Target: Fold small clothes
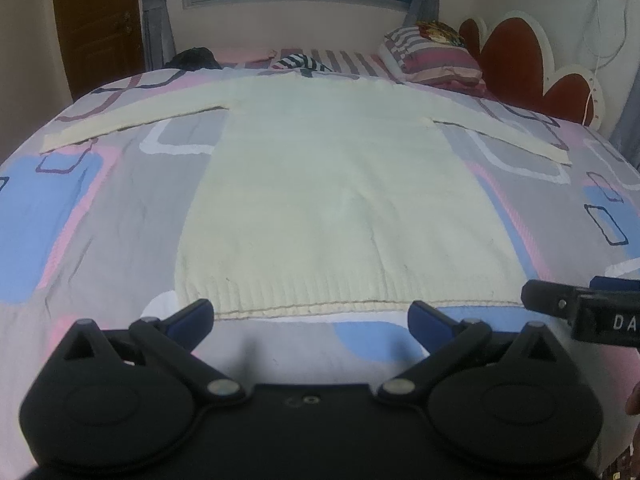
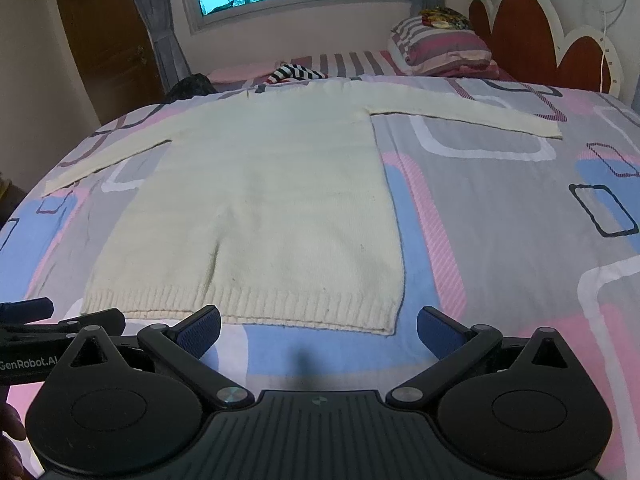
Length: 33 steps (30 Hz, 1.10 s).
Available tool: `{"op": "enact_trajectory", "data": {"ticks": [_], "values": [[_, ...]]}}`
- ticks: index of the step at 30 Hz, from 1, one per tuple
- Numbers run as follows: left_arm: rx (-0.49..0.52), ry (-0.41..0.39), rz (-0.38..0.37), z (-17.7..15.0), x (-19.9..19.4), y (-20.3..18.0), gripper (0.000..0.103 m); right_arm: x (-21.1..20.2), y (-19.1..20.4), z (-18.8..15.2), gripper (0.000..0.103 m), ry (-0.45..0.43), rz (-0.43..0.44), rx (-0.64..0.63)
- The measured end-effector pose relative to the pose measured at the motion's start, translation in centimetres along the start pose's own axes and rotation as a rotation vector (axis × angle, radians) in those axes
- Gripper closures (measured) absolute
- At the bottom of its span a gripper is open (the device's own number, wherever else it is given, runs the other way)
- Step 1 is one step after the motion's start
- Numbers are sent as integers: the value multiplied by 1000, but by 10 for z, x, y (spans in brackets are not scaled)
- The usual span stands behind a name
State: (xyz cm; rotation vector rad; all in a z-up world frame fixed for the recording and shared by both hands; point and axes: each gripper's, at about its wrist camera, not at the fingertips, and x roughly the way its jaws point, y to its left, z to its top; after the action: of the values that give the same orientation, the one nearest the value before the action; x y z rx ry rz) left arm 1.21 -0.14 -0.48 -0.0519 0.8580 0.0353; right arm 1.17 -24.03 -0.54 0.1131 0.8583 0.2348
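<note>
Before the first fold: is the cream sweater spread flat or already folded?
Spread flat: the cream sweater lies on the bed, both sleeves stretched sideways, nothing folded over.

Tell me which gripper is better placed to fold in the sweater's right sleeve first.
Probably the right gripper. It hovers open near the sweater's right hem corner, on the side of that sleeve. The left gripper, also open, faces the hem's middle.

Patterned bedspread (image 1: 120, 208) (striped pillow (image 1: 436, 56) beyond)

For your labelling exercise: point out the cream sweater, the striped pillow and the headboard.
cream sweater (image 1: 340, 200), left wrist view, middle of body.
striped pillow (image 2: 444, 50), right wrist view, its front face.
headboard (image 2: 520, 32), right wrist view, red panel.
</note>
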Motion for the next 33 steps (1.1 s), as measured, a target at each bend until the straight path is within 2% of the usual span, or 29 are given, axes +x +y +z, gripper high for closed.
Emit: {"op": "enact_trajectory", "data": {"ticks": [33], "values": [[-6, -1, 5, -4, 0, 2, 0, -1, 3, -1, 0, -1, 1, 5]]}}
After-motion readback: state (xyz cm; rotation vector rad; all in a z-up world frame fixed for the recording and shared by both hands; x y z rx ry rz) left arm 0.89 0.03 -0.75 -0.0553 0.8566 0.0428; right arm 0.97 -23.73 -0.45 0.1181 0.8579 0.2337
